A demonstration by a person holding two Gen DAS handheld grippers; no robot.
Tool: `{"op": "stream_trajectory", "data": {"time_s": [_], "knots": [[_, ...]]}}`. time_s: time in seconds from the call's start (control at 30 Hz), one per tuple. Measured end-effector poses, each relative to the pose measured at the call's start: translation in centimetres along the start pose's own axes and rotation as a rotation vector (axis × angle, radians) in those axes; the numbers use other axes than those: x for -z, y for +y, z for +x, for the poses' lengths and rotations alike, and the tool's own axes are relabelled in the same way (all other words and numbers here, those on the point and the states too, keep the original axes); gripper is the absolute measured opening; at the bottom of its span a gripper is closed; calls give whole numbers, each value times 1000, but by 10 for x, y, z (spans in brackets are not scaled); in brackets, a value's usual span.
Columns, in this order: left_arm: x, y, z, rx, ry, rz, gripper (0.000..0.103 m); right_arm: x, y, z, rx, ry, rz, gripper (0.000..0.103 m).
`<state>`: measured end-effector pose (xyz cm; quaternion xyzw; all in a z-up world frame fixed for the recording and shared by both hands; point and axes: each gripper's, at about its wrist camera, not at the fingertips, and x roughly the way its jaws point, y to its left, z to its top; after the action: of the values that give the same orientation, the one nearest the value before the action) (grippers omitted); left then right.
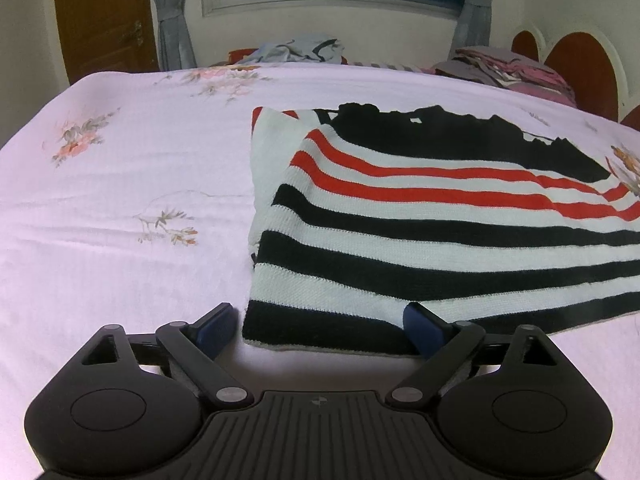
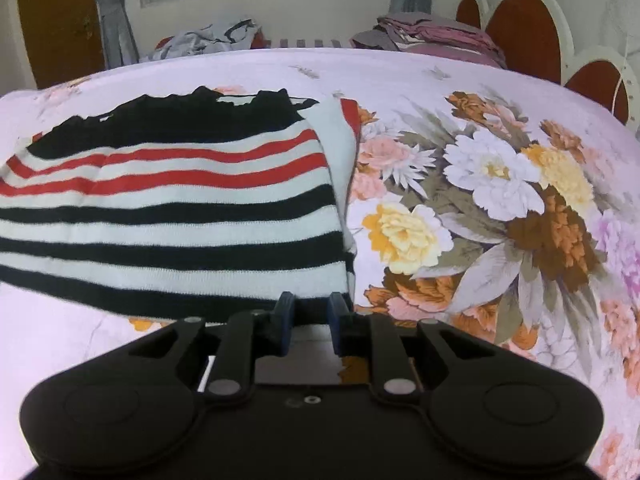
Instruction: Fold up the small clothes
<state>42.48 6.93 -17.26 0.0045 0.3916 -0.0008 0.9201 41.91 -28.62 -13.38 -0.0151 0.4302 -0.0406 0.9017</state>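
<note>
Even, pinkish indoor light, soft shadows; fisheye bends edges (dark corners), slight softness throughout.

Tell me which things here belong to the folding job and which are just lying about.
Job in hand:
- striped sweater
- left tongs, open at its near hem
- right tongs, nearly shut at the hem corner

Lying about:
- crumpled grey garment at the bed's far edge
- stack of folded clothes
- floral bedsheet, only the work surface

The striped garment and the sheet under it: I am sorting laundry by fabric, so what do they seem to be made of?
The striped garment looks like a matte knit, perhaps cotton or acrylic: fine stitch rows show across its bands. The floral sheet looks like thin, smooth woven cloth with a printed pattern and shallow creases; the fibre cannot be told.
</note>
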Motion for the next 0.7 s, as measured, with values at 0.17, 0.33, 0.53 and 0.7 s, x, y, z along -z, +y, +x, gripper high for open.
{"op": "stream_trajectory", "data": {"time_s": [0.17,0.33,0.53,0.7], "knots": [[-1,1,1,-1,6,0,92,2,3,2,12,-2,-30,17],[-3,1,1,-9,16,-1,93,2,6,2,23,-2,-56,17],[-1,22,-18,-111,-66,-83,92,0,-5,-24,-5,-71,10,24],[-3,44,4,-104,26,-141,93,11,-13,-2,0,56,14,23]]}}
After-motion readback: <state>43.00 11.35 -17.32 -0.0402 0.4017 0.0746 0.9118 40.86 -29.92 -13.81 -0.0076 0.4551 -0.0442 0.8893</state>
